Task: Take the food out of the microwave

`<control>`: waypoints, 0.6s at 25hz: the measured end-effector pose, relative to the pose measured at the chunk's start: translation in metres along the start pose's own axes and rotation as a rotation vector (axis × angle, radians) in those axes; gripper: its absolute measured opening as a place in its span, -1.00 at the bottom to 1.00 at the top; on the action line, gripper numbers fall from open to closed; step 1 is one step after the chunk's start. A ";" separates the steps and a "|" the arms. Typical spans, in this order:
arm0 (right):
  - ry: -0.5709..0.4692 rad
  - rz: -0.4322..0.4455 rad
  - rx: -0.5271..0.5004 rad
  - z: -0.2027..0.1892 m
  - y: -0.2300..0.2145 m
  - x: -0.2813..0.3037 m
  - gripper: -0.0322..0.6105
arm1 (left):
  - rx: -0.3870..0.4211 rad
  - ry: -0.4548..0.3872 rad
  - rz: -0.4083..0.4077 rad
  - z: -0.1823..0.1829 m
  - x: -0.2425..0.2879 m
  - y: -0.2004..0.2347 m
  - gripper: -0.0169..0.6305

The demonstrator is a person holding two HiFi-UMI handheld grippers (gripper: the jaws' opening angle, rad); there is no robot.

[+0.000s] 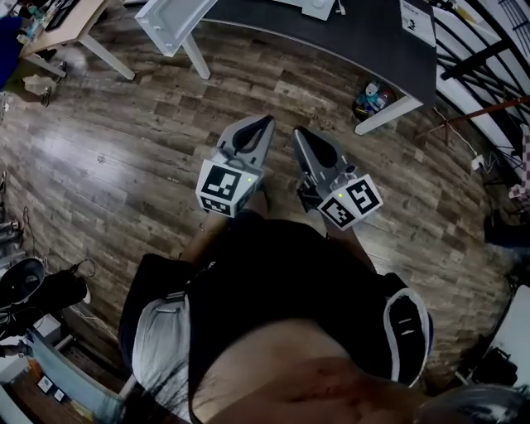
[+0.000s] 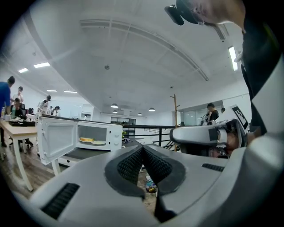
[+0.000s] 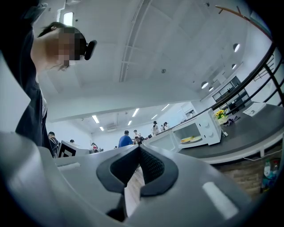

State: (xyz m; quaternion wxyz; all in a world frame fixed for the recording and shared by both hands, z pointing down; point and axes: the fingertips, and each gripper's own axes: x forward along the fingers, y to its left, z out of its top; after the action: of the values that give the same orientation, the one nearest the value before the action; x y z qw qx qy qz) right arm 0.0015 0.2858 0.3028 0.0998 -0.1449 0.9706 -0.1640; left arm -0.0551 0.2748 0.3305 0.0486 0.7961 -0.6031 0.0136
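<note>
A white microwave [image 2: 108, 136] stands on a dark table [image 2: 84, 153] with its door [image 2: 55, 138] swung open. Inside lies a plate with yellow food [image 2: 91, 141]. The right gripper view shows the same microwave [image 3: 208, 128] and food [image 3: 191, 139] some way off. In the head view only the open door [image 1: 170, 25] shows, at the top edge. My left gripper [image 1: 267, 122] and right gripper [image 1: 298, 132] are held side by side over the wood floor, well short of the table. Both are shut with nothing between the pads, as the left jaws [image 2: 142, 149] and right jaws [image 3: 139, 149] show.
A dark tabletop [image 1: 348, 41] runs across the top right, with a bin of bottles [image 1: 373, 99] under it. A black railing [image 1: 489, 50] is at the far right, a wooden desk [image 1: 58, 29] at top left. Yellow flowers [image 3: 219, 114] stand beside the microwave. Several people are behind.
</note>
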 end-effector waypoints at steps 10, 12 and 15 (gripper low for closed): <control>0.028 0.012 -0.024 0.011 -0.018 0.068 -0.93 | -0.037 -0.033 0.008 0.019 0.025 0.066 -0.94; 0.020 0.018 -0.021 0.016 -0.024 0.082 -0.93 | -0.035 -0.034 0.005 0.022 0.033 0.077 -0.94; -0.009 0.022 -0.009 0.024 -0.030 0.100 -0.93 | -0.040 -0.034 0.009 0.026 0.040 0.096 -0.94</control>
State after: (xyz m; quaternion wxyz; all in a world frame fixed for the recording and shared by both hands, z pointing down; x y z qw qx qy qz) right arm -0.0792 0.2200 0.2760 0.1052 -0.1356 0.9725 -0.1577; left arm -0.1370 0.2084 0.3134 0.0541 0.7924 -0.6074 -0.0117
